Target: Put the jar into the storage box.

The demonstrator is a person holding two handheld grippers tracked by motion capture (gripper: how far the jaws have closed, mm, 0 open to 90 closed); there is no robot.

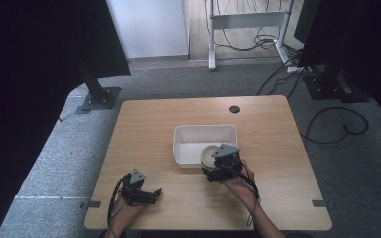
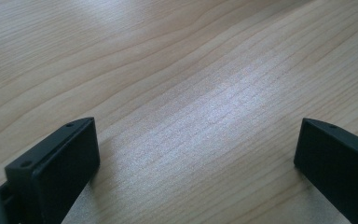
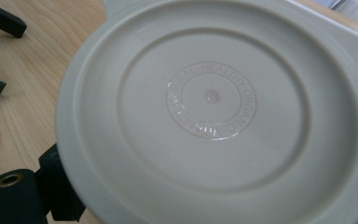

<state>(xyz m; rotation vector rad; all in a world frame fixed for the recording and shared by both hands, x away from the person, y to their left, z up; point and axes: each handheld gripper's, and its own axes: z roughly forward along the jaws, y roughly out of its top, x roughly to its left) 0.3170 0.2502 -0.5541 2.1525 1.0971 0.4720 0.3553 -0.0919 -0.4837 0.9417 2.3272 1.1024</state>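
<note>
Lid (image 3: 214, 116) in right gripper (image 1: 217, 168), at white bin (image 1: 183, 134); left gripper (image 2: 196, 154) apart.

Light wooden table (image 1: 144, 129) with a cable hole (image 1: 234, 109) near its far edge, grey carpet floor (image 1: 357, 163), white wall (image 1: 149, 25) far behind, white desk frame (image 1: 243, 22), black cables (image 1: 335, 126) on the right
</note>
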